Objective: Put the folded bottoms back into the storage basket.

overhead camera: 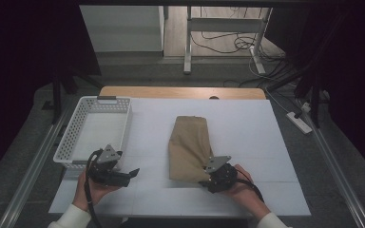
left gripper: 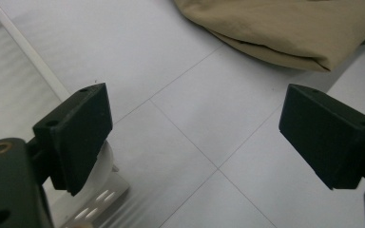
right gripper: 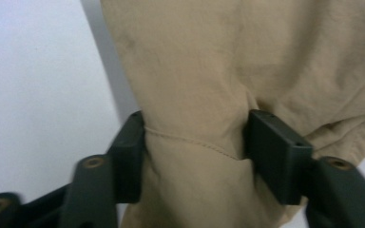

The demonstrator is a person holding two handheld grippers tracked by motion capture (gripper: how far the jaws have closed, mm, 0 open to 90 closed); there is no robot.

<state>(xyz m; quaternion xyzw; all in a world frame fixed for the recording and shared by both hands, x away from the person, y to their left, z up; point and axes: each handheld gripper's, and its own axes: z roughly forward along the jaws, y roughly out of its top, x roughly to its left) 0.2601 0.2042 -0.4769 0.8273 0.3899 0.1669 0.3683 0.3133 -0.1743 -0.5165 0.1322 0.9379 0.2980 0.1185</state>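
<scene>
Folded tan garment (overhead camera: 188, 145): in the high view it lies near the middle of the white table (overhead camera: 266, 142), its long axis running from the far edge toward the near edge, with its near right corner bunched where the right gripper (overhead camera: 208, 176) meets it. This placement keeps the cloth within reach of both hands, and the grip at a corner appears intended to give a hold for lifting or folding. The left gripper (overhead camera: 132, 173) hovers over the table near the near left corner, just beside the white basket (overhead camera: 95, 102), which stands along the left edge, likely as the receptacle. In the left gripper view, the jaws stand wide apart with nothing between them, bare table below; the garment (left gripper: 285, 28) lies well ahead of them, and the basket (left gripper: 95, 199) rim sits under the left jaw. This gripper is judged to be waiting in reserve. In the right gripper view, the jaws are clenched on a gathered fold of the garment (right gripper: 195, 85), a stitched hem running across between the pads; the cloth is pinched inward on both sides, so the grasp looks firm enough to carry it.
</scene>
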